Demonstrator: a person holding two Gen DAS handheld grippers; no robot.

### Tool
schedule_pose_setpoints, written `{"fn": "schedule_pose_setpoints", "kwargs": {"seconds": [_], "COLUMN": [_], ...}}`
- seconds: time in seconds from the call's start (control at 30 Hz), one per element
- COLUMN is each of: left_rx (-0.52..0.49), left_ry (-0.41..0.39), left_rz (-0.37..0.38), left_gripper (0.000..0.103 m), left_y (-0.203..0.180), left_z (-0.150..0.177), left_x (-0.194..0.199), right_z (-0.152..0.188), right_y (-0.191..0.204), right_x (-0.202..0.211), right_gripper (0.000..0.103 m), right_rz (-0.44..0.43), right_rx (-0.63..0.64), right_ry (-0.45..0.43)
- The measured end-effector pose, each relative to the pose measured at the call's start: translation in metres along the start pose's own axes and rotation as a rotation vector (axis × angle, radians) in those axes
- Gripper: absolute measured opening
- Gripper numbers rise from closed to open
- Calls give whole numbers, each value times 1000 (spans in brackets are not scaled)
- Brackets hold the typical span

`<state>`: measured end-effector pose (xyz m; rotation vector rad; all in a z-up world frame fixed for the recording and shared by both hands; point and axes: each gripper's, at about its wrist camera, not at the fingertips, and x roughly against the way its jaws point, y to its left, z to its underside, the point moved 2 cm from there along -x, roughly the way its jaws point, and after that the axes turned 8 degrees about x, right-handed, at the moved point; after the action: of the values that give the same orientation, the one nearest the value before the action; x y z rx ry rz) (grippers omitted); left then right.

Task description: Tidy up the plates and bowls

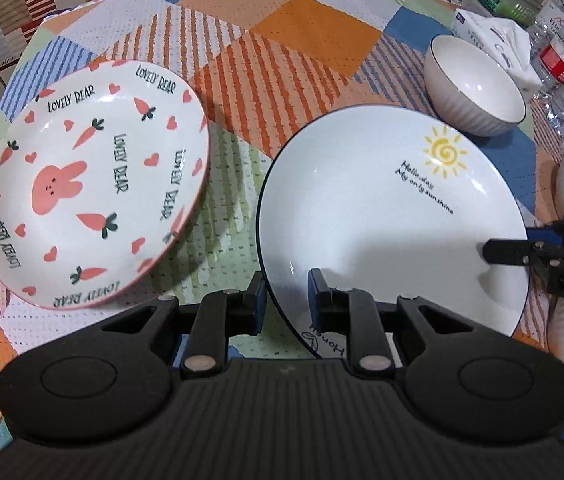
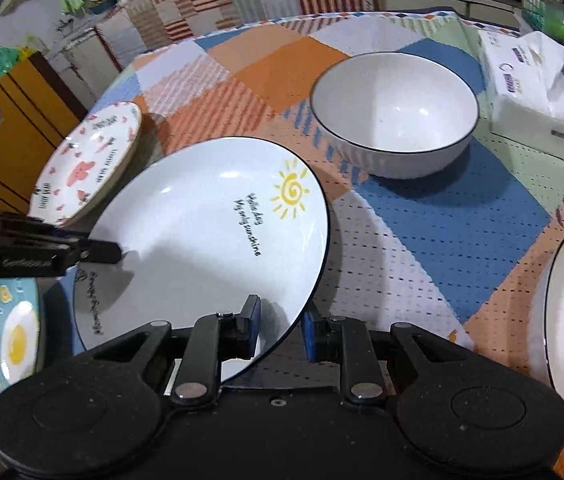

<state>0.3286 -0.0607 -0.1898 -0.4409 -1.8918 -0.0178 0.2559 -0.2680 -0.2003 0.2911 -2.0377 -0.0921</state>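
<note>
- Left gripper (image 1: 285,298): fingers pinch the near rim of the sun plate (image 1: 393,216).
- Right gripper (image 2: 280,326): fingers clamp its opposite rim.
- The sun plate hangs tilted above the patchwork surface (image 1: 289,36), between the rabbit plate (image 1: 94,184) and a white bowl (image 2: 393,114).

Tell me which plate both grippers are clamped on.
The sun plate, white with a yellow sun. The left gripper and right gripper pinch its rim; the rabbit plate lies untouched beside it.
</note>
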Motion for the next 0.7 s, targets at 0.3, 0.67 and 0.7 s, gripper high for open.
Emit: {"fn": "schedule_pose_setpoints", "kwargs": {"seconds": [0.3, 0.67, 0.7], "left_rx": [4, -91, -102], "left_ry": [6, -6, -8], "left_rz": [5, 3, -4], "left_gripper": [20, 23, 23], "left_y": [-2, -16, -17], "left_z": [6, 34, 36], "left_x": [12, 70, 75], "right_z": [-3, 3, 4], "right_y": [10, 39, 44], "right_x": [-11, 50, 57], "right_gripper": [34, 36, 39], "right_rz": [128, 118, 112], "right_rx": [24, 61, 76], "right_ry": [38, -88, -99]}}
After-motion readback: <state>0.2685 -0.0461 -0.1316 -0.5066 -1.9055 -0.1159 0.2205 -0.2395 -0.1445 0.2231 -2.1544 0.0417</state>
